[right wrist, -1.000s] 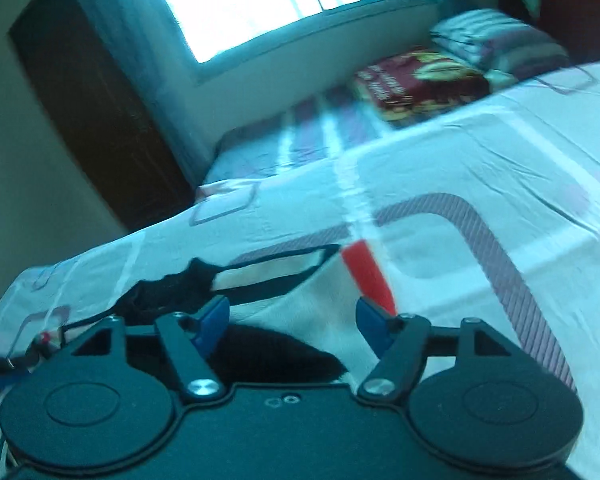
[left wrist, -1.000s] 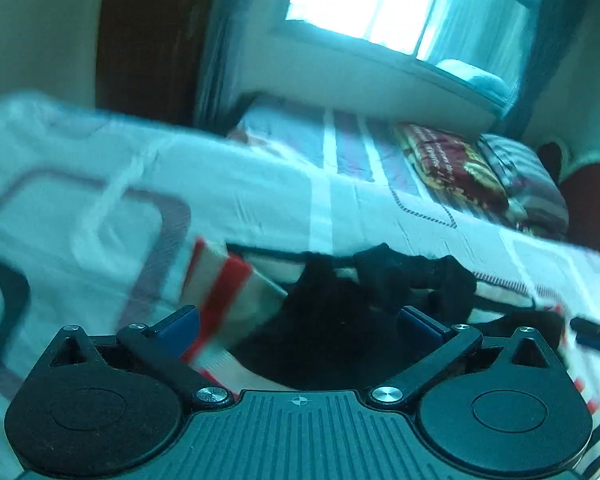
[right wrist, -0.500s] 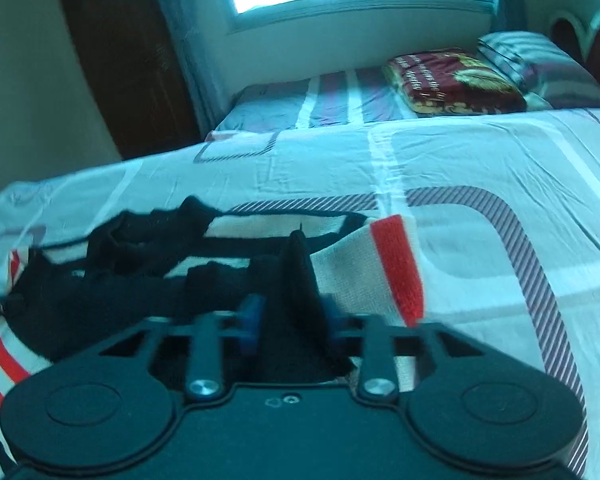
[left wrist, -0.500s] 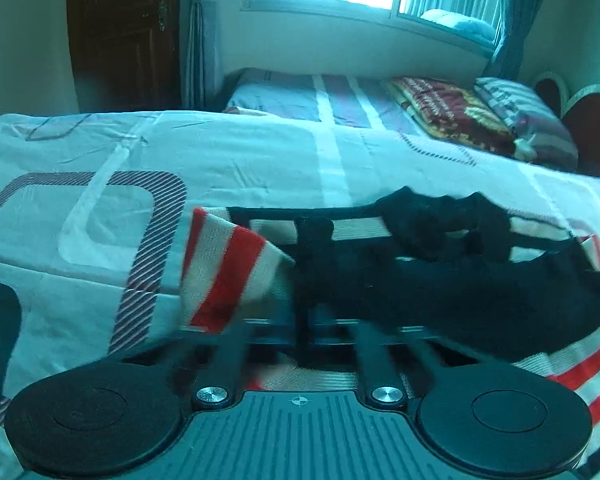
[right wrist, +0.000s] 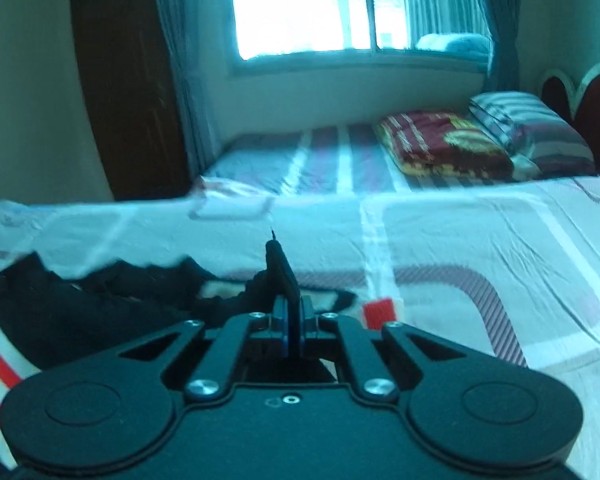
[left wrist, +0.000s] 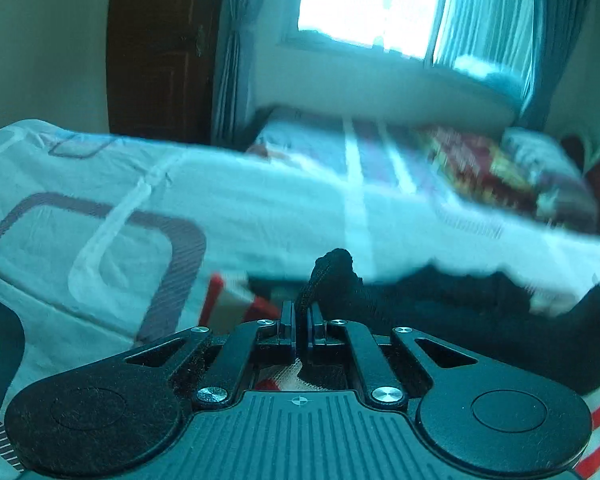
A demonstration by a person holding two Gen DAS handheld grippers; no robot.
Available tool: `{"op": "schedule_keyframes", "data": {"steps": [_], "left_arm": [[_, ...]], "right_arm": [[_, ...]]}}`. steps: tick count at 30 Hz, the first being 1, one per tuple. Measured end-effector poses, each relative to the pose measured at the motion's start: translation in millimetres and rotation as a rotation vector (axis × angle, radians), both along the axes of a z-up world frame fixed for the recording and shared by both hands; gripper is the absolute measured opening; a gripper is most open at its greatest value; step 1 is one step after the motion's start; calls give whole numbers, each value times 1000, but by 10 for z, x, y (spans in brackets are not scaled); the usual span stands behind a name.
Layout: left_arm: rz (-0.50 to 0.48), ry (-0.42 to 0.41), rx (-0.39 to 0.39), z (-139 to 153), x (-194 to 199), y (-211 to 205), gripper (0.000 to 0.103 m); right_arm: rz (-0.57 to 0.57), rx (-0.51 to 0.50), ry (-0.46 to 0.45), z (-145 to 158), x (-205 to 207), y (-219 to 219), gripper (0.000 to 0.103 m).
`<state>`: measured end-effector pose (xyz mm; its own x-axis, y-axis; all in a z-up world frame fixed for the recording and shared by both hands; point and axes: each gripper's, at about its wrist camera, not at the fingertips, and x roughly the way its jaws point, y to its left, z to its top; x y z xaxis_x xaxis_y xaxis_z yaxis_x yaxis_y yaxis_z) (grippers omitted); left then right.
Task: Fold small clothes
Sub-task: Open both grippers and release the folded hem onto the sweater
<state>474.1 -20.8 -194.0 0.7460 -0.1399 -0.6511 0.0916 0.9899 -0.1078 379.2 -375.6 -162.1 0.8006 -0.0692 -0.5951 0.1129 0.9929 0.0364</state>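
Note:
A small garment, black with cream and red stripes (left wrist: 440, 312), lies on the patterned bed sheet (left wrist: 100, 216). My left gripper (left wrist: 301, 320) is shut on a black fold of it, which sticks up between the fingers. In the right wrist view the same garment (right wrist: 80, 312) stretches off to the left. My right gripper (right wrist: 294, 320) is shut on another black edge of it, which stands up between the fingers. A red cuff (right wrist: 378, 312) shows just right of the right gripper. Both grippers hold the cloth a little above the sheet.
The bed sheet (right wrist: 480, 248) spreads wide to the right. A second bed (right wrist: 320, 152) with a red blanket (right wrist: 440, 144) and a striped pillow (right wrist: 532, 132) stands behind, under a window (right wrist: 320, 8). A dark wooden door (right wrist: 128, 80) is at the back left.
Both grippers went from open around the garment's edge to shut on it. They have since lifted the pinched black cloth and both views have tilted upward.

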Motion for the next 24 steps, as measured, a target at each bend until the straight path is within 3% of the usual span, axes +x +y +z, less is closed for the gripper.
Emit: {"op": "schedule_keyframes", "data": {"steps": [2, 5, 7, 9, 11, 13, 14, 18, 21, 24], "left_arm": [[4, 28, 11, -130, 16, -6, 5], [6, 20, 35, -94, -50, -33, 7], [24, 28, 23, -5, -126, 3, 7], [36, 13, 5, 105, -240, 64, 8], [4, -5, 0, 185, -336, 64, 20], [-40, -7, 8, 206, -384, -7, 68], [-50, -13, 9, 199, -414, -41, 72], [-53, 56, 61, -14, -507, -104, 73], [-87, 22, 141, -59, -623, -119, 73], [-82, 45, 100, 111, -795, -92, 73]], "right_arm": [[-13, 0, 61, -173, 73, -58, 6], [-15, -18, 54, -130, 30, -31, 11], [-46, 3, 55, -69, -52, -64, 22], [-64, 5, 23, 28, -166, -65, 24], [-35, 19, -36, 151, -253, -2, 24], [9, 28, -24, 201, -232, 107, 24], [29, 30, -9, 193, -210, 160, 23], [34, 4, 84, -20, -226, 276, 23], [16, -27, 90, -123, -302, 242, 22], [18, 0, 77, 34, -455, 307, 26]]}}
